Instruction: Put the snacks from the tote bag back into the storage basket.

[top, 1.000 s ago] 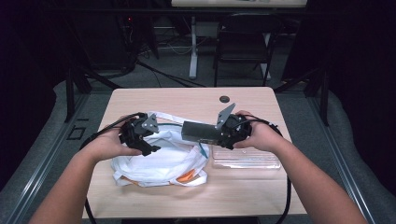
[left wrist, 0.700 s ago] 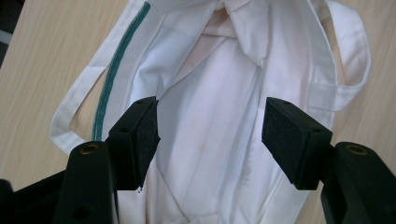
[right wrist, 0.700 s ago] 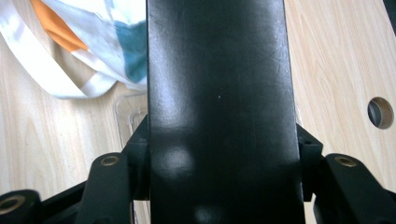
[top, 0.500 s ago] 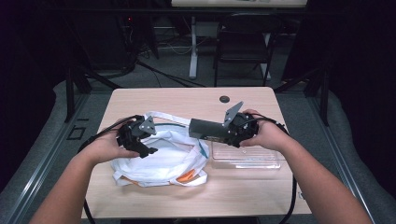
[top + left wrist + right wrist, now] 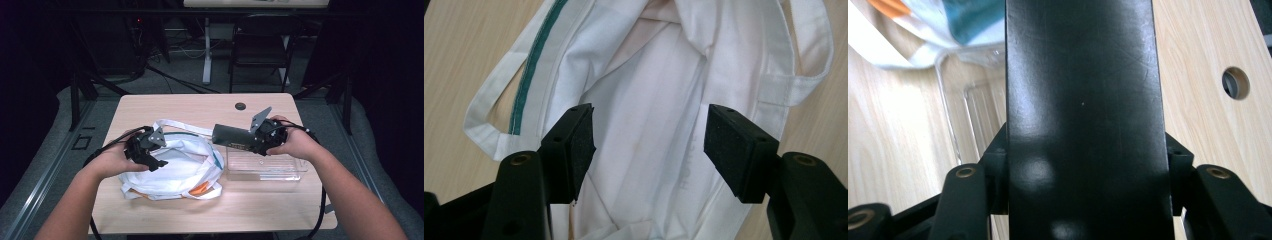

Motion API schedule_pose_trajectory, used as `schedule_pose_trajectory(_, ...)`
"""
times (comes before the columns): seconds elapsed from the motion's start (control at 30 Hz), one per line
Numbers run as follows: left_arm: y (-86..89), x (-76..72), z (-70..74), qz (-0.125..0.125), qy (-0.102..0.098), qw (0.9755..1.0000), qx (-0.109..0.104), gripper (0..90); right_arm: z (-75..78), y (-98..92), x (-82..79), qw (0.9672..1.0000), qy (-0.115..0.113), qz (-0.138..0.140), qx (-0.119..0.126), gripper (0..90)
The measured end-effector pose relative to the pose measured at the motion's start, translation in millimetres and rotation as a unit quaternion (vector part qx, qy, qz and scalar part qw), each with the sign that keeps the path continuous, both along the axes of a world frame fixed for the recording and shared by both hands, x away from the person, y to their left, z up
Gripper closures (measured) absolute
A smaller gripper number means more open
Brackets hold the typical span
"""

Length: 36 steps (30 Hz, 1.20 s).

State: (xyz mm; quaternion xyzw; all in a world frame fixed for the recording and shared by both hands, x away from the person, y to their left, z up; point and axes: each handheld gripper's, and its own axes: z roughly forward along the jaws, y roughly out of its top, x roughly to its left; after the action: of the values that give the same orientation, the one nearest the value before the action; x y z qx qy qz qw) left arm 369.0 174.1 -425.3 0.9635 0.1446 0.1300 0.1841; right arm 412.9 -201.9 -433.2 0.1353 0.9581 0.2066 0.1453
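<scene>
A white cloth tote bag [image 5: 175, 162] with green trim lies crumpled on the left half of the table, something orange showing at its front edge. My left gripper [image 5: 156, 151] hovers over the bag's left side. In the left gripper view the bag's opening [image 5: 649, 90] lies below the open left gripper [image 5: 649, 145], nothing between the pads. My right gripper [image 5: 252, 141] is shut on a long black box [image 5: 230, 136], held level and pointing left above a clear plastic container [image 5: 265, 167]. In the right gripper view the black box [image 5: 1083, 90] rises between the jaws.
The clear container [image 5: 955, 115] stands right of the bag, touching its edge [image 5: 938, 30]. A round cable hole [image 5: 240, 106] sits in the wooden table [image 5: 175, 110] near the far edge. A chair and desk legs stand on the floor beyond.
My right gripper has carried the black box to the right, away from above the bag and toward the clear container. The left gripper has hardly moved.
</scene>
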Motion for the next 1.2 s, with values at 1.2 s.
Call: schedule_pose_trajectory(1.2, -0.2, 2.0, -10.5, 0.006, 0.006, 1.0000, 0.003, 37.1, -49.3, -43.7, 11.6, 0.9983, 0.017, -0.042, -0.035, 42.3)
